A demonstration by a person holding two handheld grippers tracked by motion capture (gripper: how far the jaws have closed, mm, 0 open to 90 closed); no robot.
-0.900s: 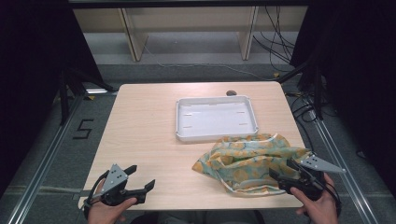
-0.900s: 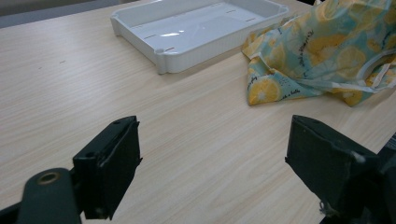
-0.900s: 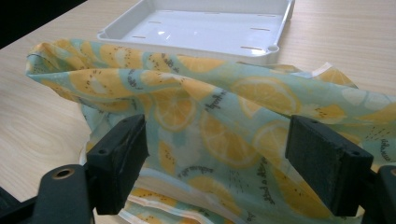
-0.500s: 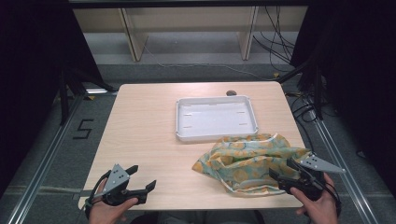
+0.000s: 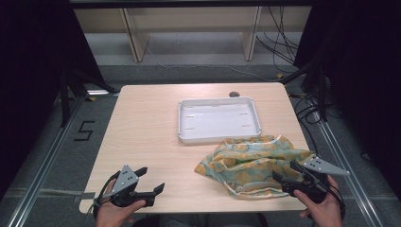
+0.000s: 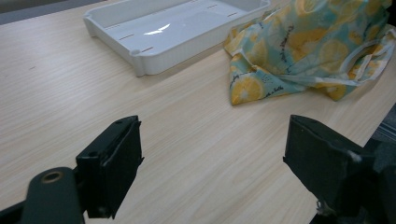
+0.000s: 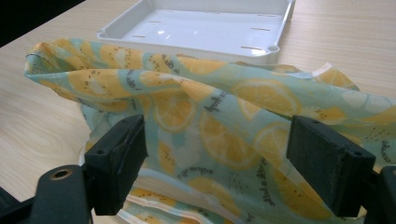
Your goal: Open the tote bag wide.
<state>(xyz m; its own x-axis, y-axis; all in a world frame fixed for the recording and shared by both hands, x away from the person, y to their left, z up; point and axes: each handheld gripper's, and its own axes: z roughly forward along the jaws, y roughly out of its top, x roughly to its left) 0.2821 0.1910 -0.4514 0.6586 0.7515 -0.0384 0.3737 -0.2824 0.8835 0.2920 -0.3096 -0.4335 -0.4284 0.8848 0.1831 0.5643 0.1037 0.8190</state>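
Observation:
A crumpled cloth (image 5: 250, 163) printed with yellow lemon slices on pale green lies at the table's front right, just in front of a white tray (image 5: 218, 119). My right gripper (image 5: 286, 172) is open at the cloth's near right edge, its jaws wide apart over the fabric (image 7: 210, 126). My left gripper (image 5: 150, 179) is open at the table's front left, above bare wood with nothing between its jaws. In the left gripper view the cloth (image 6: 308, 46) lies ahead to the right, the tray (image 6: 173, 28) beyond it.
The tray (image 7: 205, 28) is empty and sits at the middle back of the wooden table (image 5: 142, 127). A small dark object (image 5: 233, 94) lies by the table's far edge. Cables and shelving stand on the floor beyond.

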